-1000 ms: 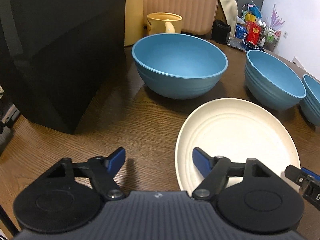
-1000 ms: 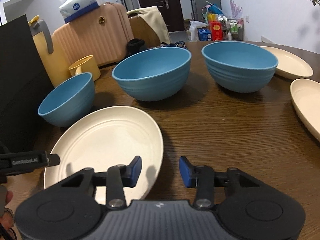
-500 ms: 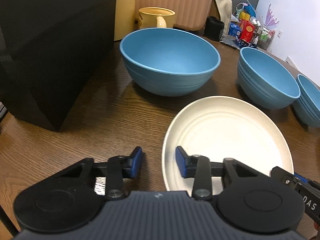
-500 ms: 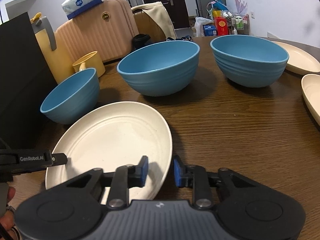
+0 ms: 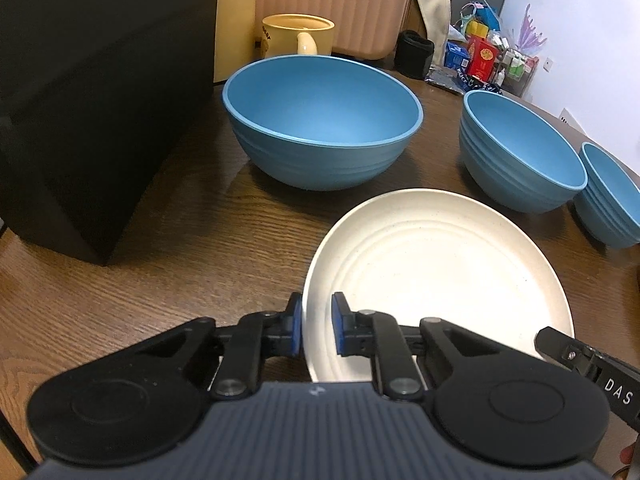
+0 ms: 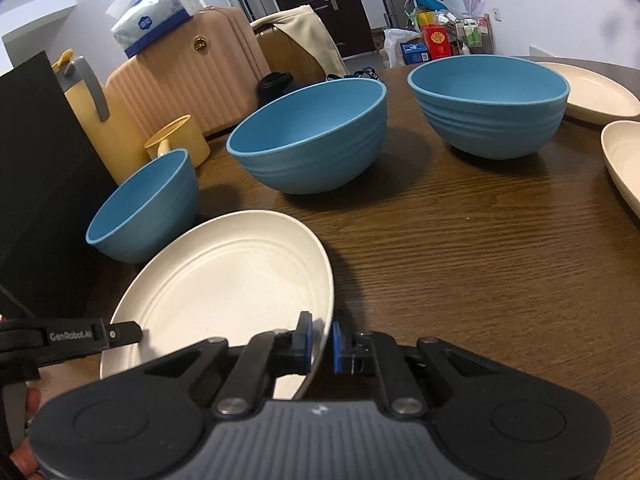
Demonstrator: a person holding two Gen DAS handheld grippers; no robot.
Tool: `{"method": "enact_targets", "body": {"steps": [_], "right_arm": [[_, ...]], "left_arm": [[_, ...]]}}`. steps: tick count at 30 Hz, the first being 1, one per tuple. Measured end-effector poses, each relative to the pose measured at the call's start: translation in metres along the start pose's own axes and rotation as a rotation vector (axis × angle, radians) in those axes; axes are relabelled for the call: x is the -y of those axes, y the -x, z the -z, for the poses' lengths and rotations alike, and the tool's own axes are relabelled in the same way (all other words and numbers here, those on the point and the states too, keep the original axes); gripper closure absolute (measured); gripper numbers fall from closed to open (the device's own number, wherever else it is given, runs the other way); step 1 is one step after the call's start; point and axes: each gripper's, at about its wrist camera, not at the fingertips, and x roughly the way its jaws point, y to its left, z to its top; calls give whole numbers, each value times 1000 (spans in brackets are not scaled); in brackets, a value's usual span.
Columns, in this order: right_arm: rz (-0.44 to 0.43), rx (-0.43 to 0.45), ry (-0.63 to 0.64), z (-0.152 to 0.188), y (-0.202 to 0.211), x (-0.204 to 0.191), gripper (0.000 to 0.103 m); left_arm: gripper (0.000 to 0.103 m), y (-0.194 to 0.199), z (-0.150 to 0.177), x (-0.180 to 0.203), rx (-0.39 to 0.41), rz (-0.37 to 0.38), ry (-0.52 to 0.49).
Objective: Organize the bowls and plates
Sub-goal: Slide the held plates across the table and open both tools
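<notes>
On the wooden table (image 5: 192,248), the cream plate (image 5: 436,264) lies flat before three blue bowls, its opposite rims clamped by the just-closed left gripper (image 5: 316,330) and right gripper (image 6: 320,340); unequal lifting could probably tilt it or slip a thin rim free.

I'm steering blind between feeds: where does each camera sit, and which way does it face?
Left wrist: on the left tongs, looking down-forward over the cream plate to three blue bowls; the tongs have just closed on its left rim.
Right wrist: on the right tongs, facing the plate's right rim, just closed on it; fingers show bottom-left.
Shared: plate, bowls, yellow mug, each other's tongs.
</notes>
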Motion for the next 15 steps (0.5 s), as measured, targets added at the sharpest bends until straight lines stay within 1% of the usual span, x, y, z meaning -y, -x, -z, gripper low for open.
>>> {"method": "enact_targets", "body": {"steps": [7, 15], "right_arm": [[-8, 5, -20, 1, 10, 6, 94], [-2, 23, -33, 8, 31, 19, 94]], "left_arm": [[89, 10, 6, 4, 5, 10, 1], [89, 28, 16, 17, 25, 32, -18]]}}
